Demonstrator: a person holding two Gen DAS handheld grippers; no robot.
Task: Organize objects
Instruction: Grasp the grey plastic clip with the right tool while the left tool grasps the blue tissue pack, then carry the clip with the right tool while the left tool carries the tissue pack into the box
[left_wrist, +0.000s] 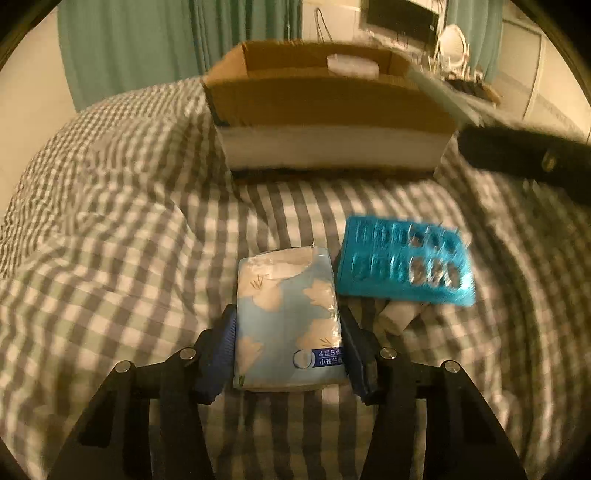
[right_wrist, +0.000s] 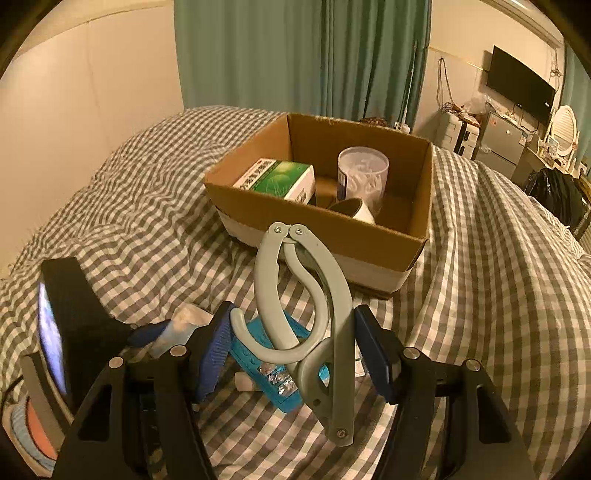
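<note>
My left gripper (left_wrist: 288, 317) is shut on a light blue tissue pack (left_wrist: 284, 310) with white flowers, held over the checked bedspread (left_wrist: 129, 221). To its right lies a blue blister pack (left_wrist: 402, 262) partly covering a small white tube (left_wrist: 397, 315). My right gripper (right_wrist: 293, 310) is shut on a grey folding hanger (right_wrist: 317, 332), held up in front of an open cardboard box (right_wrist: 413, 243). The box holds a green-and-white carton (right_wrist: 277, 179), a clear plastic jar (right_wrist: 364, 177) and a roll lying on its side (right_wrist: 354, 210). The hanger shows blurred in the left wrist view.
The box (left_wrist: 325, 110) sits on the bed just beyond both grippers. The left gripper's body (right_wrist: 77, 325) is close on the left in the right wrist view. Green curtains (right_wrist: 303, 55) hang behind; a wall screen (right_wrist: 521, 90), fridge and mirror stand at the far right.
</note>
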